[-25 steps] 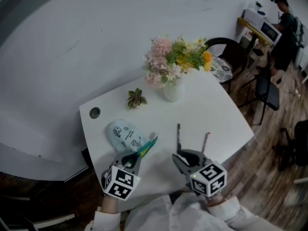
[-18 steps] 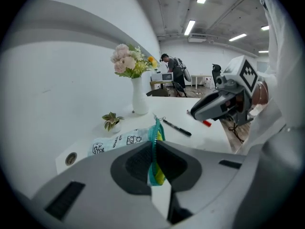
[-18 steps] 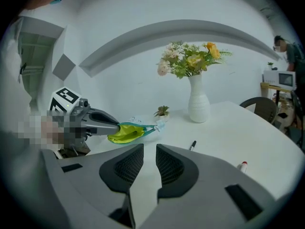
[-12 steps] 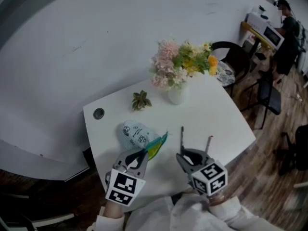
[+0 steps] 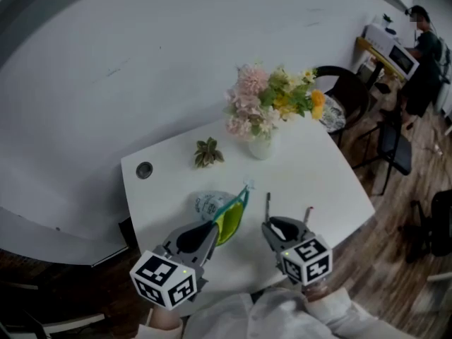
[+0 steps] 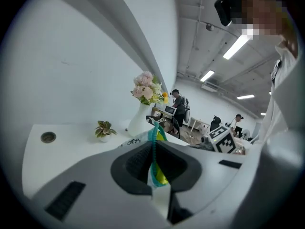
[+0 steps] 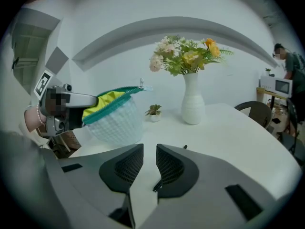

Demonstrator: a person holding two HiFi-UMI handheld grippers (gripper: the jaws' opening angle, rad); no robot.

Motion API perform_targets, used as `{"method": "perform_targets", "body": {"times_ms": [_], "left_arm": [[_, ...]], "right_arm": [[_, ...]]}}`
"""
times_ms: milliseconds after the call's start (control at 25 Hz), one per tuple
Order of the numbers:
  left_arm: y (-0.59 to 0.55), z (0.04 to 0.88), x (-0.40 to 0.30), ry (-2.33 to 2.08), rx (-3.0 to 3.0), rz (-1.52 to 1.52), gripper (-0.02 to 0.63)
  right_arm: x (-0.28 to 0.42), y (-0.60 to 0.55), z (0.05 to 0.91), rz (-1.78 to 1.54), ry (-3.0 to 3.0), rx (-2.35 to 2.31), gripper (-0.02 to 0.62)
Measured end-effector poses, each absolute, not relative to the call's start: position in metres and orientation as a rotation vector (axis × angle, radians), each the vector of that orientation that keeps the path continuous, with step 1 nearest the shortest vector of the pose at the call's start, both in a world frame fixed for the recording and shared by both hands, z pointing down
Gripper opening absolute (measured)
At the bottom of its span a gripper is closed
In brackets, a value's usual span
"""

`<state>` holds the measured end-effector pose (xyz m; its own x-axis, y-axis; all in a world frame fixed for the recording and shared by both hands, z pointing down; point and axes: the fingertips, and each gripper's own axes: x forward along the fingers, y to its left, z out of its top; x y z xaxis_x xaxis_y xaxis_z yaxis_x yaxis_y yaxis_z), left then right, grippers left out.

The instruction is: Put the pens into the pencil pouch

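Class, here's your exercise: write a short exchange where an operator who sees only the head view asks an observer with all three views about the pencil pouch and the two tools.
Operator: Is the left tool really gripping the pencil pouch?
Observer: Yes; the left gripper view shows its jaws shut on the pouch's teal zipper edge.
Operator: Has the right tool got a pen?
Observer: No; the right gripper view shows its jaws apart and empty, the dark pen lying on the table below them.
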<state>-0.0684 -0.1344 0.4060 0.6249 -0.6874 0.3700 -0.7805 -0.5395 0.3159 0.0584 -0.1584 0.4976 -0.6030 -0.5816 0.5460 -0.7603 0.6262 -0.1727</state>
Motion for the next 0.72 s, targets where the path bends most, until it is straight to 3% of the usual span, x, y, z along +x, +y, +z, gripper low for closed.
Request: {"method": "perform_targets", "body": {"times_ms": [320,720], "left_arm": [[-0.133,0.393,-0.062,-1.092,2.324,0.071,0.025],[-0.136,0.401,-0.066,-1.104,2.294,0.071,0.025]], "right_arm": [[0.077,-0.204,0.529,0.563,-2.264,1.11,0.081],[0.078,-0.238,0.574,0.664,-2.101,1.075,0.082]]}}
